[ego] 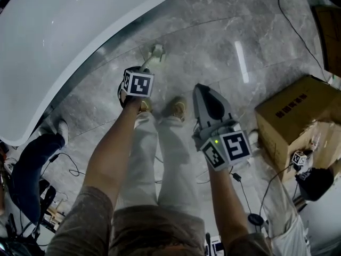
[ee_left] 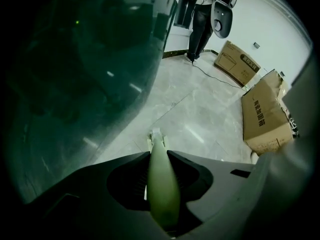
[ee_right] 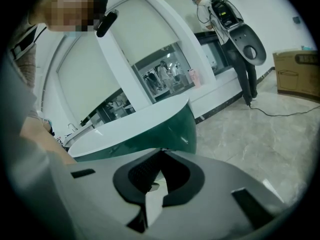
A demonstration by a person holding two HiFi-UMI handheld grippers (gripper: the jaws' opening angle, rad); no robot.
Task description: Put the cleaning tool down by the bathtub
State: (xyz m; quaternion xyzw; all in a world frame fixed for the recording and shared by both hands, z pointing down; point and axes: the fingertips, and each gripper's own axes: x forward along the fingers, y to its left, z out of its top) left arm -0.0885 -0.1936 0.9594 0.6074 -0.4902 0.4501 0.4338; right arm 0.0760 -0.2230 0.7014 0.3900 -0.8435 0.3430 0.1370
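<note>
The cleaning tool [ego: 153, 55] is a pale green brush with a long handle, its head low over the marble floor, just off the bathtub's [ego: 64, 47] curved white rim. My left gripper [ego: 143, 71] is shut on the handle. In the left gripper view the handle [ee_left: 162, 184] runs out between the jaws, the small brush head [ee_left: 156, 136] hangs over the floor, and the bathtub's dark green side [ee_left: 85, 84] fills the left. My right gripper [ego: 199, 87] is held over the floor to the right, shut and empty; its tips meet [ee_right: 162, 151] in the right gripper view.
Cardboard boxes [ego: 298, 116] stand on the right with cables [ego: 298, 31] running across the floor. A person's leg and white shoe [ego: 61, 129] are at the left by the tub's end. My own feet [ego: 176, 108] are between the grippers. Another person [ee_left: 200, 19] stands far off.
</note>
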